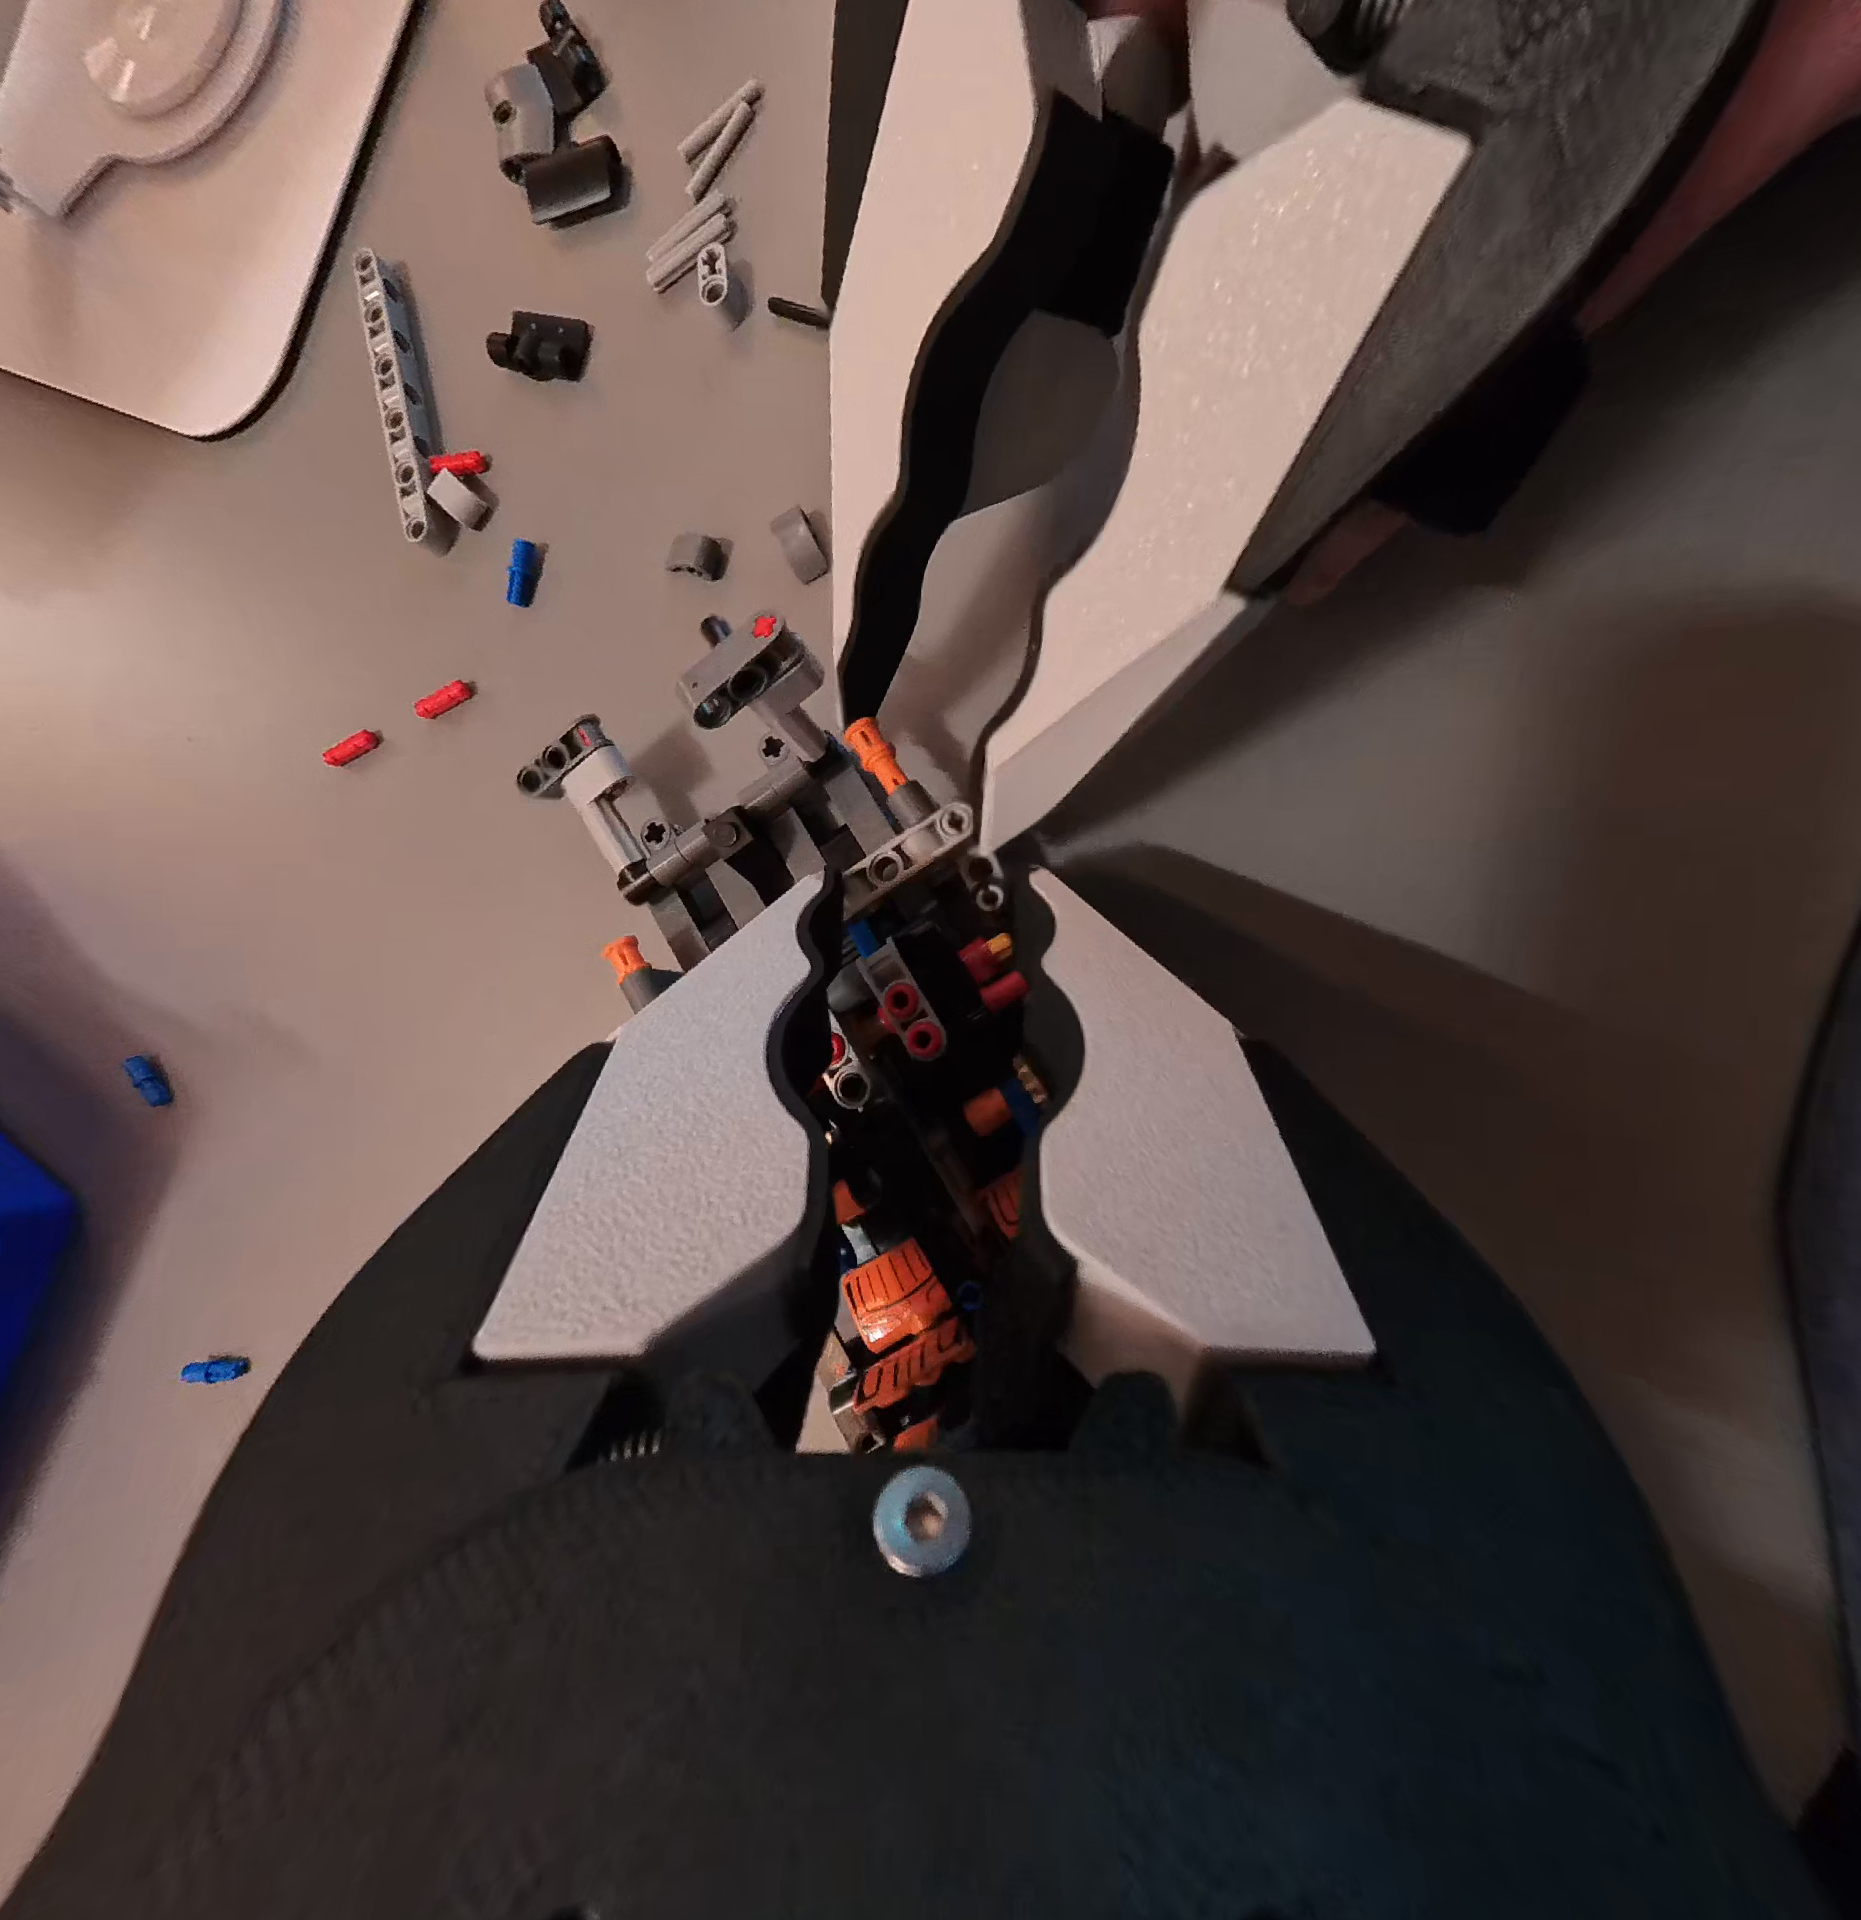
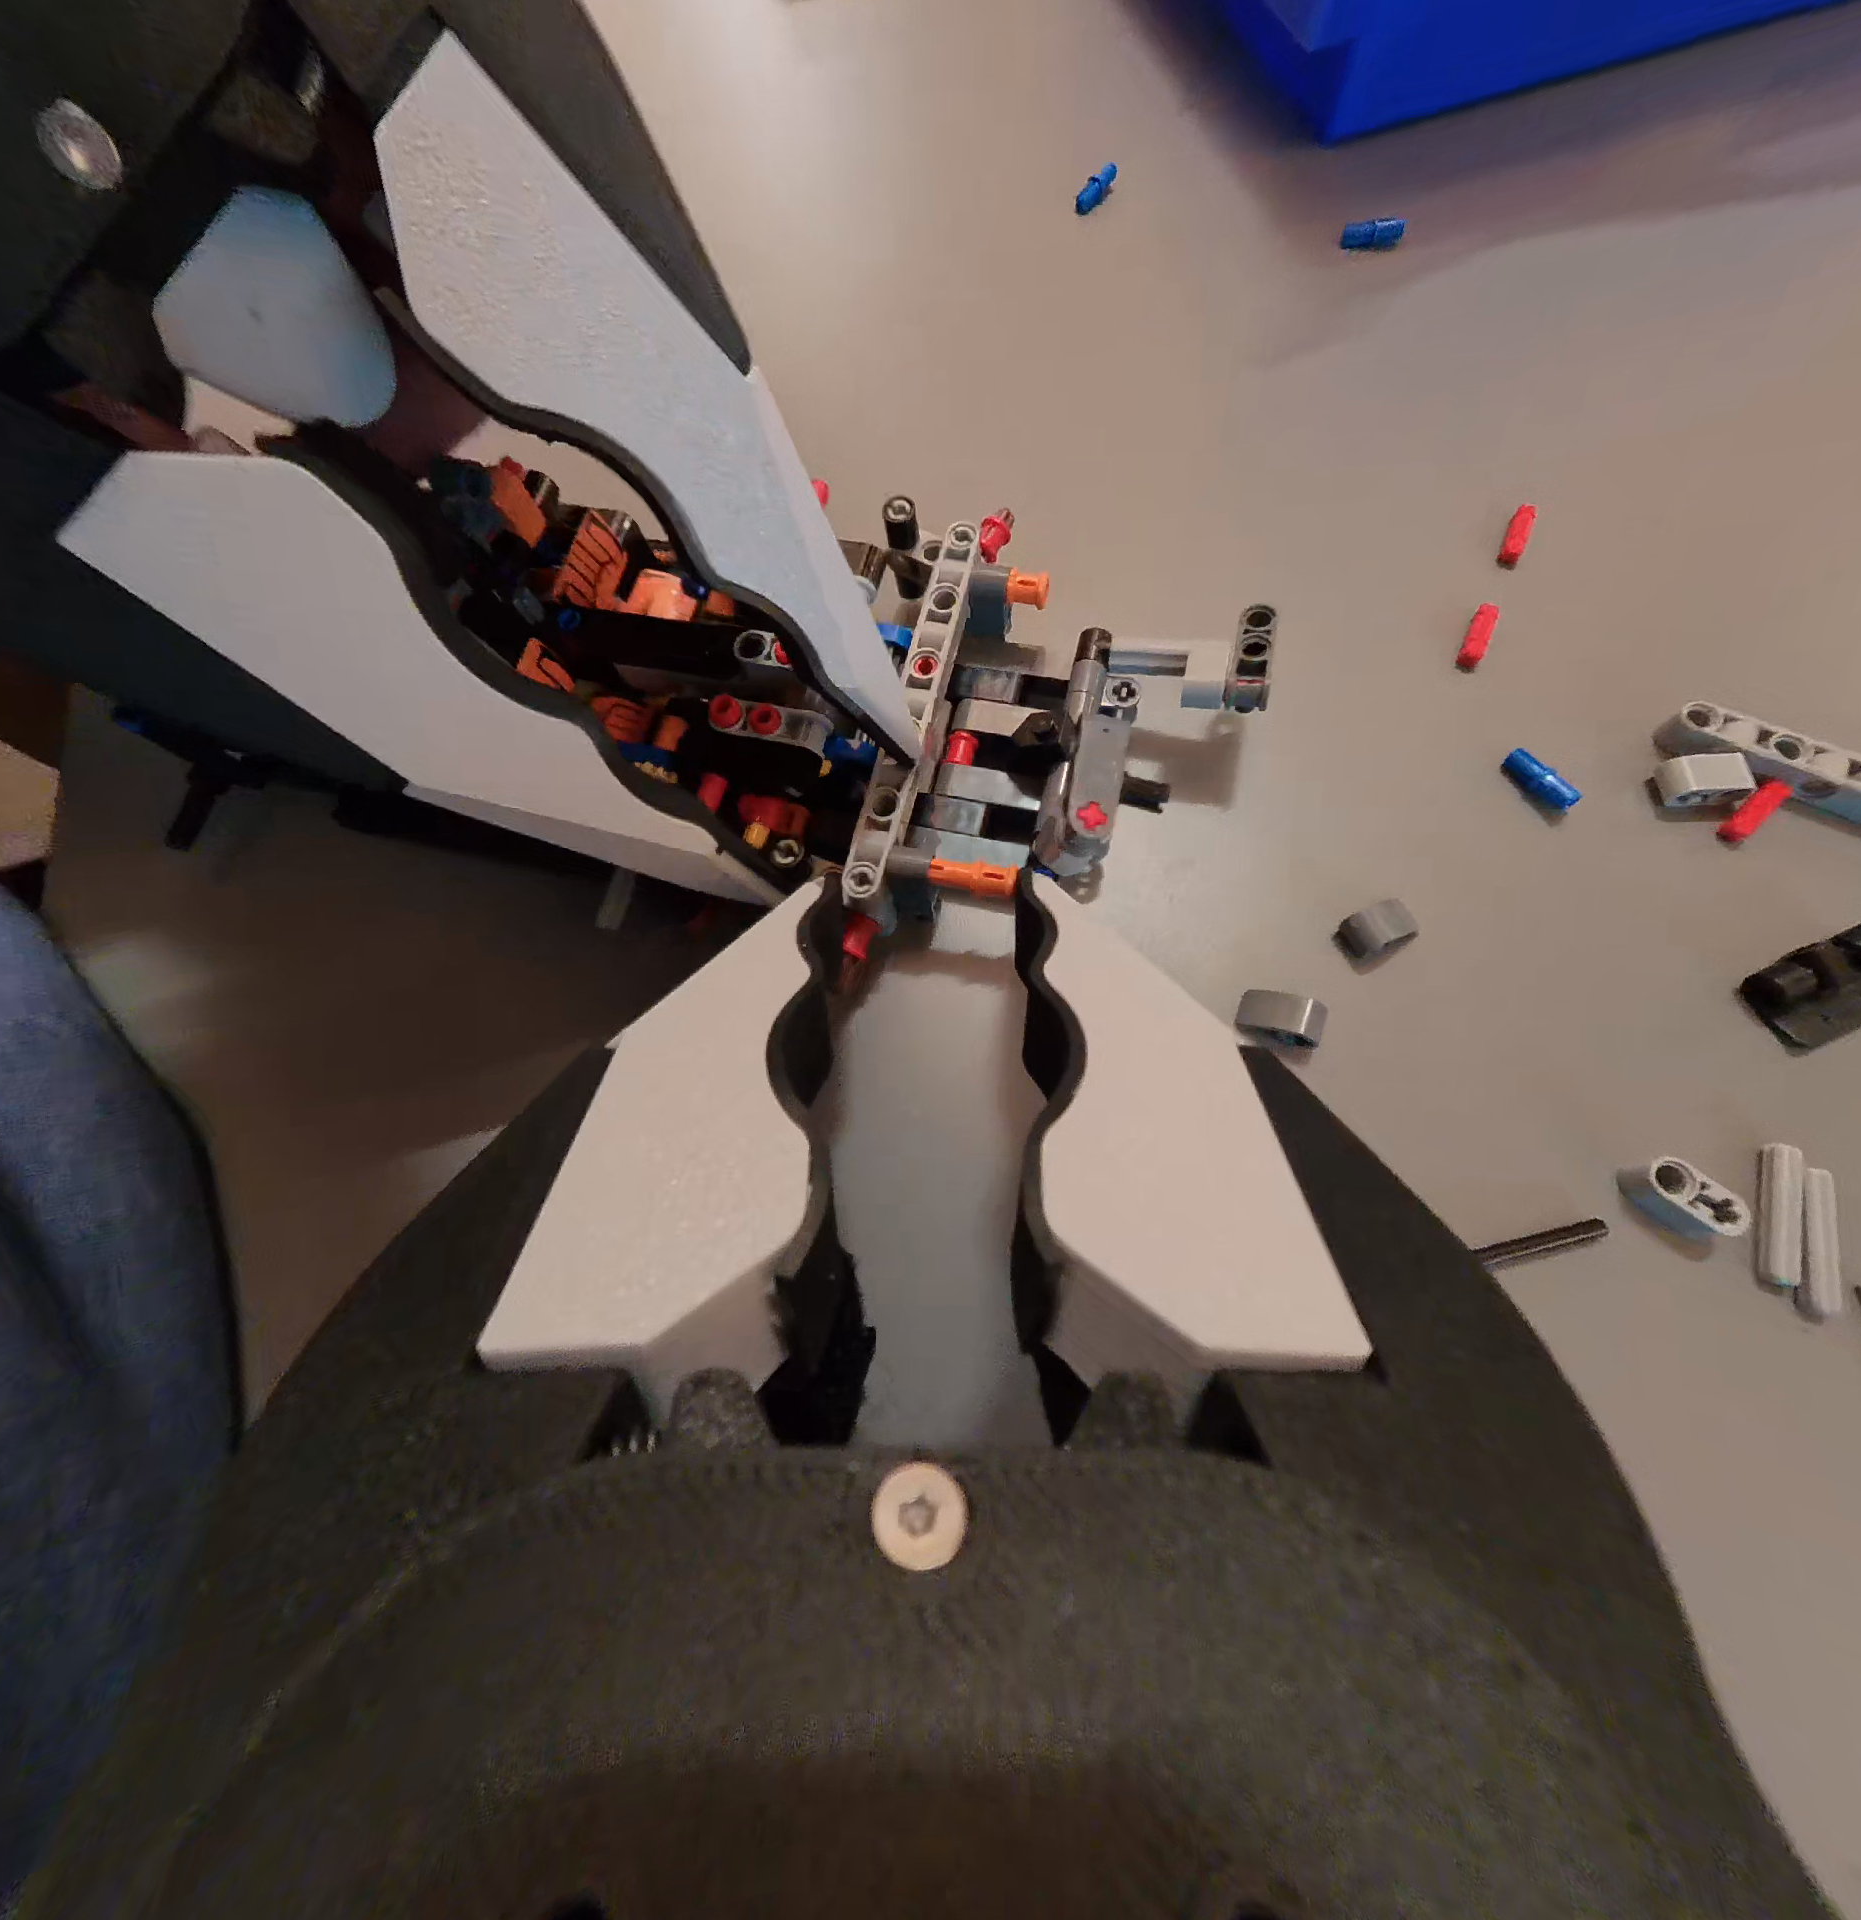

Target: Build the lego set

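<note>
Orange, black and grey plastic fills the gap between my left gripper's (image 1: 921,894) white fingers: the half-built lego model (image 1: 905,1091) is clamped there along its length, its long axis running straight out along my fingers, and its grey beam-and-axle front end sticks out past my fingertips. Clenched on the model, that gripper does the holding.

My right gripper (image 2: 921,894) comes in across it, nearly at a right angle to that axis. Its fingertips close on the lower end of the light grey holed beam (image 2: 921,707) that crosses the model's front, right where an orange pin (image 2: 973,878) and a red pin (image 2: 855,938) poke out. Whether the tips are truly pinching that end or only pressing on it I cannot tell; the gap between the fingers is narrow, and behind the tips it holds nothing.

The part to be worked therefore lies dead ahead of my right fingertips and touching them, while the left fingertips meet the same beam from the side. I judge the next move to be a push or squeeze from the right along its own finger line, braced by the left.

Loose pieces lie on the grey tabletop (image 2: 1425,436) beyond and to the right of my right gripper: red pins (image 2: 1477,636), blue pins (image 2: 1540,779) and a long grey holed beam (image 2: 1778,750).
</note>
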The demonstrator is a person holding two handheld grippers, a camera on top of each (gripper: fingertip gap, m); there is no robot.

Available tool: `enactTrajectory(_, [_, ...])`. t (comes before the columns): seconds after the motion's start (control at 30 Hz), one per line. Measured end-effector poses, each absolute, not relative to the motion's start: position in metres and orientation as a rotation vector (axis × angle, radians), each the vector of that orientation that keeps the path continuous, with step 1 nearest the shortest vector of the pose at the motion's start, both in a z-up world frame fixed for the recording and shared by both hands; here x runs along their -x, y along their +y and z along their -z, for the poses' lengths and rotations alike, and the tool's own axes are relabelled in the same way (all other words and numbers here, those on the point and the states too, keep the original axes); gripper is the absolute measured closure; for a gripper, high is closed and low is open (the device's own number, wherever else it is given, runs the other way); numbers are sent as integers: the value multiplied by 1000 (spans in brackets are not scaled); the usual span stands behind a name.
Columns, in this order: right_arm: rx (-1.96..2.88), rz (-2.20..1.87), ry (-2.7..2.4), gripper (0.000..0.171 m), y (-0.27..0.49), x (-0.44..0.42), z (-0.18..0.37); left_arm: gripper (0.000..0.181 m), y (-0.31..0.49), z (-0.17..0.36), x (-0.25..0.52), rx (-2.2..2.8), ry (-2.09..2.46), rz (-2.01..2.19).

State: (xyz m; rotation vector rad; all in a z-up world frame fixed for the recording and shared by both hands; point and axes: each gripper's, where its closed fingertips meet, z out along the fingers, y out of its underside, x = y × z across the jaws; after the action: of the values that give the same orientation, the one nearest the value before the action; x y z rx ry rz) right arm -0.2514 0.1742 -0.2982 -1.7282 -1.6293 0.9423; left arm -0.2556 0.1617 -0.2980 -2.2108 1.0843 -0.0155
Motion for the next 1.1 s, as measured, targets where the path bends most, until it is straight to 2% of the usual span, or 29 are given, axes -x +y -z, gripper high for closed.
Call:
enactTrajectory(0.23, [1789, -1127, -1599, 144, 175, 248, 293, 152, 162, 298, 254, 2202, 1083, 33])
enactTrajectory(0.37, [1824, -1198, -1563, 157, 182, 246, 290, 152, 162, 298, 255, 2203, 1091, 19])
enactTrajectory(0.7, [1804, -1090, -1616, 164, 185, 249, 297, 152, 163, 299, 254, 2207, 1087, -8])
enactTrajectory(1.0, [1811, -1071, -1590, 163, 184, 252, 297, 153, 163, 298, 257, 2195, 1071, -32])
enactTrajectory(1.1, [1787, -1116, -1614, 157, 183, 250, 293, 155, 164, 295, 258, 2176, 1061, -43])
